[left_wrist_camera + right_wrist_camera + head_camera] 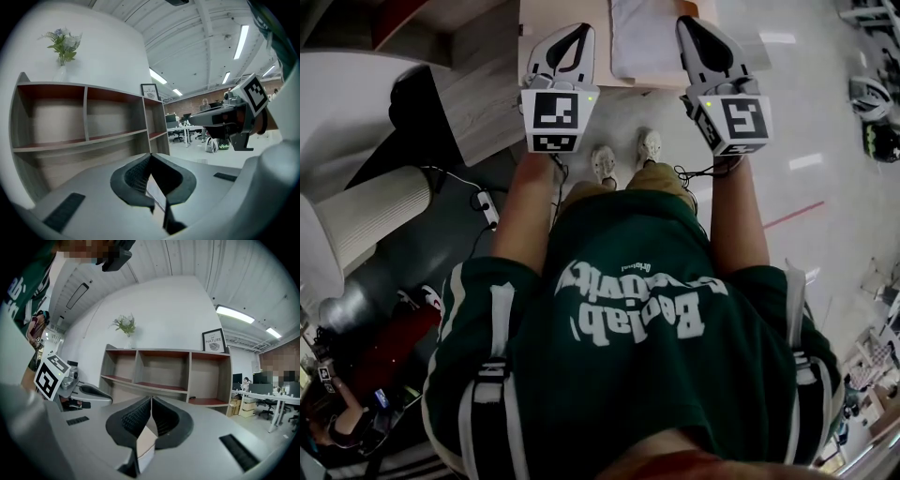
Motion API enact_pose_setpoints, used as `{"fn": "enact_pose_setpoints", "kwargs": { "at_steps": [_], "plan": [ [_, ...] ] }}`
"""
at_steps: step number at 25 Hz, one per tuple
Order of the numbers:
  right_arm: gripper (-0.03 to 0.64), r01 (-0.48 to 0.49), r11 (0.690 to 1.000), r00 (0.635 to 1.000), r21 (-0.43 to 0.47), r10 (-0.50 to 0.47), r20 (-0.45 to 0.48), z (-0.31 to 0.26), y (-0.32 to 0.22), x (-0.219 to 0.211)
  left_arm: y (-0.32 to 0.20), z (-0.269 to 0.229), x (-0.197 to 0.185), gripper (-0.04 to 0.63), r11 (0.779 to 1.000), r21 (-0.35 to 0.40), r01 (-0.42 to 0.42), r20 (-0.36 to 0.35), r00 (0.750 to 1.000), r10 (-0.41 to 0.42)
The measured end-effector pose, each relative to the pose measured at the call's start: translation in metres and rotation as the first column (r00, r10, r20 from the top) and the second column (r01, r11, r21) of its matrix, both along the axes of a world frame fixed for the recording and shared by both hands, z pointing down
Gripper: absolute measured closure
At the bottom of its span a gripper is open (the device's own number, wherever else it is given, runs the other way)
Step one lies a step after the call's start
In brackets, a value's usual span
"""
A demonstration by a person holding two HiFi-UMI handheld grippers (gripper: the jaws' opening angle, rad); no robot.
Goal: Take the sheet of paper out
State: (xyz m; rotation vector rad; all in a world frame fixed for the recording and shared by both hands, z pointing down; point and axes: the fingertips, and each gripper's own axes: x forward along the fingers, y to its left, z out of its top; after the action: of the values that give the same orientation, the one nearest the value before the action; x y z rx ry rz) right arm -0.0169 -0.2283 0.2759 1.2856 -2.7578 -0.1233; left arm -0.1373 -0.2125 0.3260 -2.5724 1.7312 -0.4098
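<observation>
"Where was the sheet of paper (643,39)?"
"Flat on the table (602,47), its length running away from the near edge."
"Grippers?"
"Left gripper (578,30) and right gripper (688,22) were both pinched shut and empty, flanking it."

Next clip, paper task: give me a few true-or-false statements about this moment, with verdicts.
1. The left tool and the right tool both have their jaws together with nothing between them. True.
2. The vase of flowers stands inside a shelf compartment. False: it stands on top of the shelf unit.
3. A framed picture stands on top of the shelf unit. True.
4. The right tool is gripping the sheet. False: it holds nothing; a pale sheet lies on the table in front of the person.
</observation>
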Motion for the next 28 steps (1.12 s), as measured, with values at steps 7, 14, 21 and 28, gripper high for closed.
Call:
{"fn": "enact_pose_setpoints", "kwargs": {
  "at_steps": [7,14,21,28],
  "plan": [
    [0.581,0.04,0.998,0.999,-0.049,-0.039,0.009,0.021,-0.015,0.003,-0.004,0.046,0.015,0.577,0.998,-0.07,-0.006,0.091,0.996,0.013],
    [0.581,0.043,0.996,0.999,-0.08,-0.042,0.009,0.039,-0.026,0.006,-0.005,0.109,0.029,0.577,0.979,-0.187,-0.081,0.187,0.976,0.116],
    [0.581,0.034,0.992,0.999,-0.123,-0.033,0.01,0.051,-0.035,0.017,-0.009,0.167,0.046,0.495,0.931,-0.321,-0.174,0.303,0.912,0.275],
    [0.581,0.027,0.99,1.0,-0.137,-0.027,0.003,0.066,-0.035,0.016,-0.004,0.222,0.051,0.48,0.883,-0.394,-0.256,0.431,0.797,0.424]
  ]
}}
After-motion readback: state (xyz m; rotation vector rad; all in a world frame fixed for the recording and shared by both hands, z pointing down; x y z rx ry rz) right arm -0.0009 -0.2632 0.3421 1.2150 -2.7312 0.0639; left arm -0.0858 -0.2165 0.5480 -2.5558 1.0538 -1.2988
